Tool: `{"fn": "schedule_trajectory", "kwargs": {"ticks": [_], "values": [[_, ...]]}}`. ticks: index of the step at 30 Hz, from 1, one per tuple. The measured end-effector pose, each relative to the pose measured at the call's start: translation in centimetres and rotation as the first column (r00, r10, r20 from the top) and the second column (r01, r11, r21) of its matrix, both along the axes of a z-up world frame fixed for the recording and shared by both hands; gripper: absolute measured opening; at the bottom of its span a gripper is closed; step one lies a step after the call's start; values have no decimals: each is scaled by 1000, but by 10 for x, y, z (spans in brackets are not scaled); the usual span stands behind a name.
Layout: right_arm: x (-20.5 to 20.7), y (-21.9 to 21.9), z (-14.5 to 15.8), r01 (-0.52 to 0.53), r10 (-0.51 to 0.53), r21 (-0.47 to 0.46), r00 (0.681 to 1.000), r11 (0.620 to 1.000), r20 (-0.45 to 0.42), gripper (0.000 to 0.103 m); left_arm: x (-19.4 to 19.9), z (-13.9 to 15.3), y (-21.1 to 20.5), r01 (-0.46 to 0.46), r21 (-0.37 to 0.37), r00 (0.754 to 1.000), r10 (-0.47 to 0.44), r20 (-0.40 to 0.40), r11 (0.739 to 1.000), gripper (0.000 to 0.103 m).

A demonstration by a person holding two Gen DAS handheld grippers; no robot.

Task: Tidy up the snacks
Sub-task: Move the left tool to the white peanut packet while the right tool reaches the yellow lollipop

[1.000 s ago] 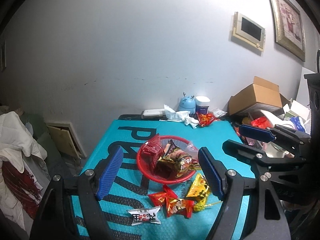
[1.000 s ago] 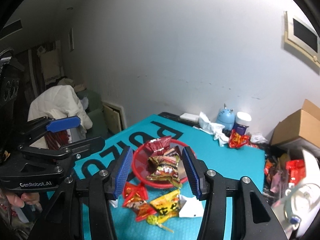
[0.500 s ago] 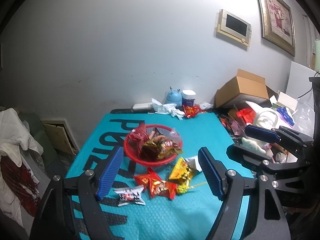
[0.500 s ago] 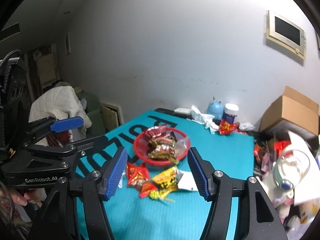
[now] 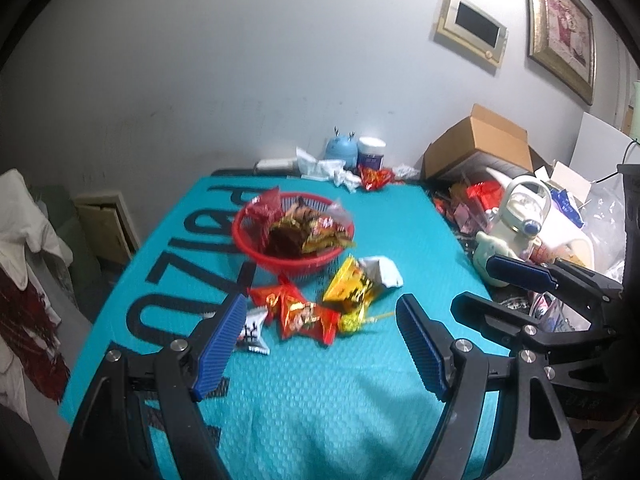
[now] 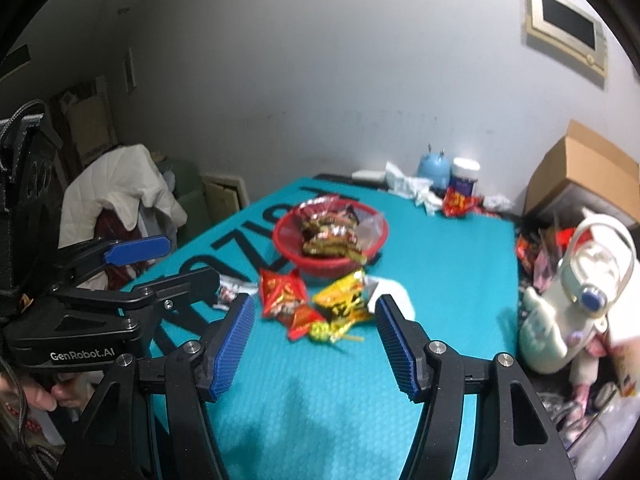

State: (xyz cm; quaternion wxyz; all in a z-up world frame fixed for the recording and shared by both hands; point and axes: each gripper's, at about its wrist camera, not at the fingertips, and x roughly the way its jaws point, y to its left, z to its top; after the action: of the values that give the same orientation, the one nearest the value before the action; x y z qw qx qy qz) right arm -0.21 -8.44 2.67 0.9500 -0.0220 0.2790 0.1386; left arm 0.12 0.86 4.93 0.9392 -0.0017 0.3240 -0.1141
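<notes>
Red basket point(image 5: 256, 249) holds snack packets point(image 5: 308, 232); more packets point(image 5: 304, 312) lie beside it.

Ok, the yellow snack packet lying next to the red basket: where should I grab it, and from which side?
Judging by its pose, pinch the yellow packet at its raised crimped top edge near the red basket, coming from above: it lies flat, crowded by red packets on one side.

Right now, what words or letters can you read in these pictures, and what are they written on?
"GenRobot.AI": white print on the black body of the left tongs, seen from the right wrist.
Big black letters on the teal mat: partly hidden by the red basket and upside down, so no whole word can be read.
Snack packets such as the yellow packet and the white packet: printed characters, too blurred to read.
Jar label: too small to read.
</notes>
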Motion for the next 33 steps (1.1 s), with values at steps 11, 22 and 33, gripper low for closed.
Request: {"fn": "schedule_trajectory", "kwargs": {"ticks": [11,22,33], "values": [[19,15,-37,-29,28,-8,994,1000,-107,63,13,-41,24,-41,-44,992,35,-125,998,77],[51,31,-64,-66,65,1,977,998,-201,63,33,-68,48,-107,-62,975,93,-204,992,77],[77,39,-78,-89,82,-16,964,996,-254,63,61,-92,62,-138,-88,956,109,-273,987,77]]}}
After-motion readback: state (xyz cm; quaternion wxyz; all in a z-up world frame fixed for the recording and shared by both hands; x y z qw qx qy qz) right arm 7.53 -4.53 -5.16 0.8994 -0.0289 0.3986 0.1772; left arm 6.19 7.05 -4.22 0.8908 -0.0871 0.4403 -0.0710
